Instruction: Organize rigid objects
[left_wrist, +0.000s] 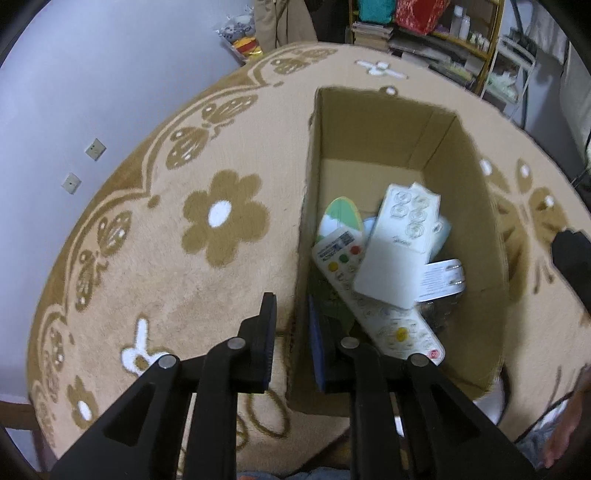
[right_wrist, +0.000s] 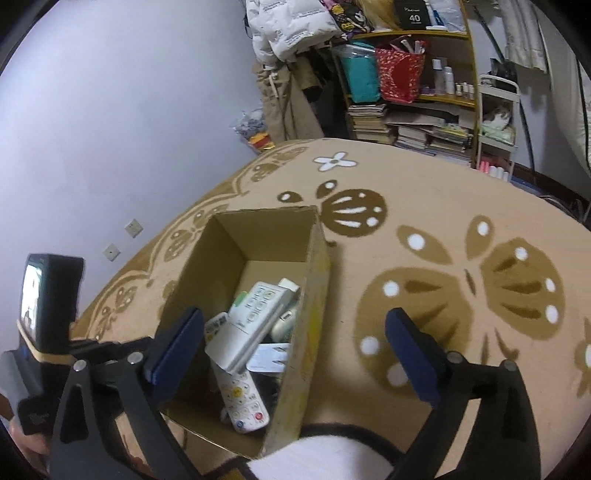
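An open cardboard box (left_wrist: 476, 177) stands on a tan rug; it also shows in the right wrist view (right_wrist: 314, 295). Inside lie a long white remote with coloured buttons (left_wrist: 369, 295), a wide white remote on top (left_wrist: 399, 243), a white plug adapter (left_wrist: 441, 278) and a round green-and-white item (left_wrist: 340, 218). My left gripper (left_wrist: 295, 332) straddles the box's near left wall with a narrow gap, nothing between the pads. My right gripper (right_wrist: 295, 343) is wide open and empty, straddling the box's right wall, above the remotes (right_wrist: 243, 391).
The tan rug with brown flower and butterfly patterns (left_wrist: 221, 218) covers the surface around the box. A shelf with books, bags and bottles (right_wrist: 410, 96) stands behind. The left gripper's body with its screen (right_wrist: 48, 295) is at the left of the right wrist view.
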